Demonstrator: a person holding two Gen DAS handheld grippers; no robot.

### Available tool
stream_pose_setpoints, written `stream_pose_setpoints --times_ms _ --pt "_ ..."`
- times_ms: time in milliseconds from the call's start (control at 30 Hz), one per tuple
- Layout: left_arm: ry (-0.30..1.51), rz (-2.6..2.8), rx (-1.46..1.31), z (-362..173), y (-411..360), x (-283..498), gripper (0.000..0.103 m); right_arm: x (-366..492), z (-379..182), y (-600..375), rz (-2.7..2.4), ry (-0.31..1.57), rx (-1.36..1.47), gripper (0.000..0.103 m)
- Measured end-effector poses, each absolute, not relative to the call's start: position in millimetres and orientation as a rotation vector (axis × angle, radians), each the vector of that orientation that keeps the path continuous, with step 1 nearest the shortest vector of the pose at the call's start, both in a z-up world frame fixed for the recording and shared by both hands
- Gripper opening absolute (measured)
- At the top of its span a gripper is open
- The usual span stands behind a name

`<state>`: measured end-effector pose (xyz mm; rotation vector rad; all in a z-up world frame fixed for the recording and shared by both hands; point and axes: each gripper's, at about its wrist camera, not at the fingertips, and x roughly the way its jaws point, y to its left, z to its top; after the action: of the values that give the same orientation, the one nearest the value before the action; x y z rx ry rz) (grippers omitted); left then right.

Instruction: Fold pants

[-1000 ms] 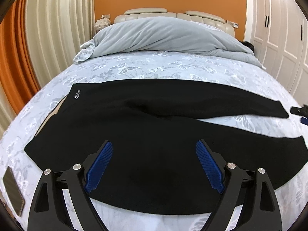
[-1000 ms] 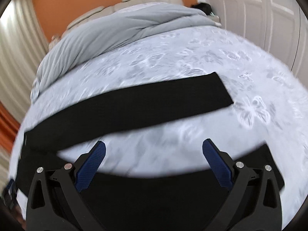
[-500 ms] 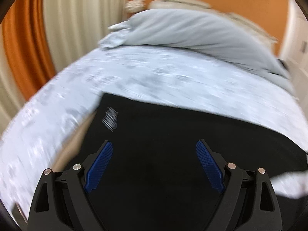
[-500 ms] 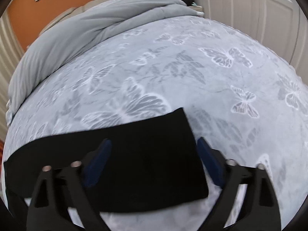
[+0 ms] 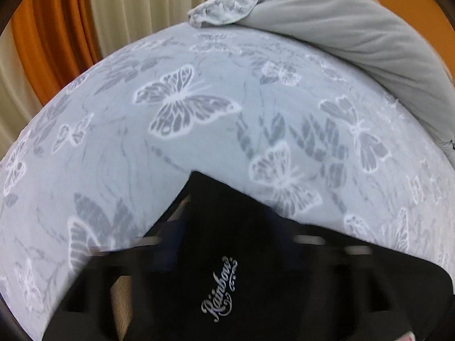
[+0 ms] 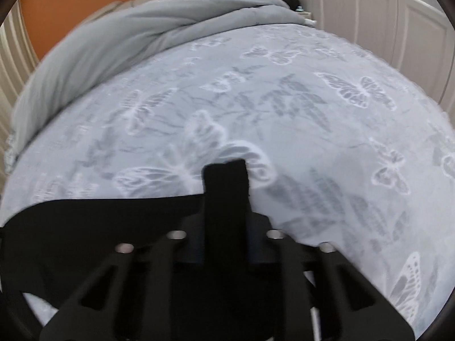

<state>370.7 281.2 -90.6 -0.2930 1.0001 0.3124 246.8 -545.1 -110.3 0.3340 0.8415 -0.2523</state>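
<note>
Left wrist view: the left gripper has its fingers pressed together on the waistband corner of the black pants, the peak of cloth rising between them; motion blur smears the gripper frame.

Logo: a silver "Rainbow" script sits just below the pinch, which marks this end as the waist.

Lining: a tan strip shows at lower left, seemingly the garment's inside where the edge lifts open.

Setting: the butterfly-print bed sheet carries the pants; a grey duvet is bunched at the head of the bed, well apart from the work, with curtains behind.

Right wrist view: the right gripper is pinching a hem corner of the pants, and a narrow tab of black cloth stands up between the closed fingers.

Spread: the rest of the leg trails off to the left across the sheet, lying flat.

Backdrop: white wardrobe doors stand beyond the bed.

Why the grip: a corner held at each end likely lets one leg be carried over onto the other in a lengthwise fold.

Stage: early, by the look of it; no completed fold is visible.

Risk: such thin pinches could slip if the cloth is pulled taut.
</note>
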Motion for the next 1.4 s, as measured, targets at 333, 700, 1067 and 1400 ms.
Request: stream_pose_setpoints --times_ms 333,700,1067,1400 --pt "0.796 0.069 -0.397 24.1 293.5 262.4 0.008 142.9 3.0 -505.2 -0.1 0.615 0.23 0.015" --pt "0.932 0.037 -0.269 8.6 310.0 71.9 0.017 -14.9 -32.5 -508.2 -0.113 0.75 0.189 0.024" --pt "0.994 0.149 -0.479 -23.9 310.4 40.1 0.087 -87.1 -28.7 -501.0 -0.232 0.689 0.314 0.067" --pt "1.125 0.121 -0.901 -90.0 324.1 47.8 0.018 -102.5 -33.9 -474.1 -0.039 0.719 0.617 0.079"
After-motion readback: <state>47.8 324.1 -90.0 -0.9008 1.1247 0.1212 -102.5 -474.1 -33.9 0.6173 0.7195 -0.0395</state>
